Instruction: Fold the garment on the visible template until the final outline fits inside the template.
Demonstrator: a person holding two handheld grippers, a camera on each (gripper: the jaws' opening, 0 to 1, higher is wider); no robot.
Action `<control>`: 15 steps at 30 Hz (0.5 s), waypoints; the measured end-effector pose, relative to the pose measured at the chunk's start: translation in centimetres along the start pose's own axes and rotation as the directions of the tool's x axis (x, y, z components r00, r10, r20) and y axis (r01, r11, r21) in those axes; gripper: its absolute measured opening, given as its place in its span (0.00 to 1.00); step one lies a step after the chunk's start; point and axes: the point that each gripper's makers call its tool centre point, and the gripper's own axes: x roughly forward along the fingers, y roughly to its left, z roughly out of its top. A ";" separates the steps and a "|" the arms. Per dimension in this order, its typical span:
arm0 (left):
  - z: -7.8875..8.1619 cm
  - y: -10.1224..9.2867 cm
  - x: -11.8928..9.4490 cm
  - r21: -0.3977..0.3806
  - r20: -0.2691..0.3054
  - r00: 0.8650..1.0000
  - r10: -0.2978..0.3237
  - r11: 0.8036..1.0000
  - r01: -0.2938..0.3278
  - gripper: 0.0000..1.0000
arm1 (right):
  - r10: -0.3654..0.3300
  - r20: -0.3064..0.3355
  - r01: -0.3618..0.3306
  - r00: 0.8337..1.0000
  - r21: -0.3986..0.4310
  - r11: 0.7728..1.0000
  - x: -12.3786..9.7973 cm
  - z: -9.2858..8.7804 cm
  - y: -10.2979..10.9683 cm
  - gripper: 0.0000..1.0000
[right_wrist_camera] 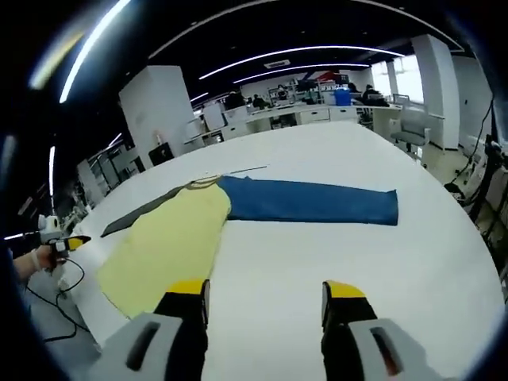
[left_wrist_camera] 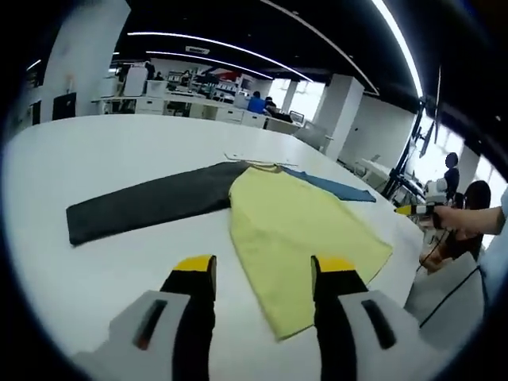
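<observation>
A garment lies flat on the white table (left_wrist_camera: 95,151). Its yellow body (left_wrist_camera: 298,230) spreads toward me, a dark grey sleeve (left_wrist_camera: 143,206) stretches left and a blue sleeve (left_wrist_camera: 337,186) runs right. In the right gripper view the yellow body (right_wrist_camera: 171,242) sits left, the blue sleeve (right_wrist_camera: 313,202) runs right and the grey sleeve (right_wrist_camera: 139,214) shows as a thin strip. My left gripper (left_wrist_camera: 266,266) is open over the yellow hem, holding nothing. My right gripper (right_wrist_camera: 266,292) is open above bare table near the body's edge. A thin dark line (right_wrist_camera: 246,169) lies past the collar.
The right gripper (left_wrist_camera: 414,210), in a person's hand, shows at the table's far edge in the left gripper view. The left gripper (right_wrist_camera: 67,242) shows at the left edge in the right gripper view. Desks (left_wrist_camera: 198,103), pillars and people stand behind. A chair (right_wrist_camera: 413,127) stands beyond the table.
</observation>
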 end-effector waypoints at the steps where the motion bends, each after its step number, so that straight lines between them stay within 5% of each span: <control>1: 0.2 0.0 0.1 0.007 0.007 1.000 -0.002 1.000 0.002 0.47 | -0.010 0.004 0.010 1.000 -0.002 1.000 0.1 0.4 -0.5 0.61; 3: 0.9 0.2 0.3 0.027 0.026 1.000 0.005 1.000 -0.006 0.42 | -0.043 0.013 0.043 0.999 -0.015 0.999 0.3 1.3 -1.9 0.67; 6: 1.2 0.2 0.8 0.012 0.026 1.000 -0.007 1.000 0.006 0.50 | -0.086 0.014 0.087 0.996 -0.022 0.996 1.0 2.1 -3.9 0.73; 15: 2.2 0.8 1.6 0.045 0.043 0.999 -0.010 0.999 0.009 0.37 | -0.195 -0.011 0.195 0.981 0.017 0.981 3.6 3.6 -10.0 0.71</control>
